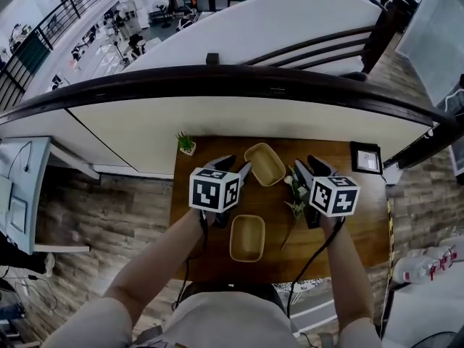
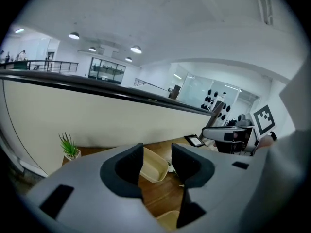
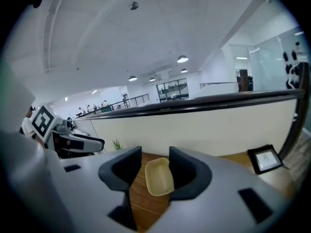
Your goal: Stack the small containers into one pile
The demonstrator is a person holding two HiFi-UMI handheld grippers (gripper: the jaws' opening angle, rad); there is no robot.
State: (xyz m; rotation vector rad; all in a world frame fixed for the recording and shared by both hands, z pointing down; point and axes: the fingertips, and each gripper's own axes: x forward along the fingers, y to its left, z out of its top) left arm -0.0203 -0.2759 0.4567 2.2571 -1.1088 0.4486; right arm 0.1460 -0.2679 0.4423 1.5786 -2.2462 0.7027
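Wooden table (image 1: 362, 227), two shallow beige containers (image 1: 247, 238) apart, left gripper (image 2: 156, 153), right gripper (image 3: 155, 155) both released.

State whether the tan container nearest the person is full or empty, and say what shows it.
Empty: the head view looks down into the near tan container, and only its bare floor shows.

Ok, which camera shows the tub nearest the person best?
The head view: the near tub shows whole, from above. The left gripper view catches only a sliver of it at the bottom. The right gripper view misses it.
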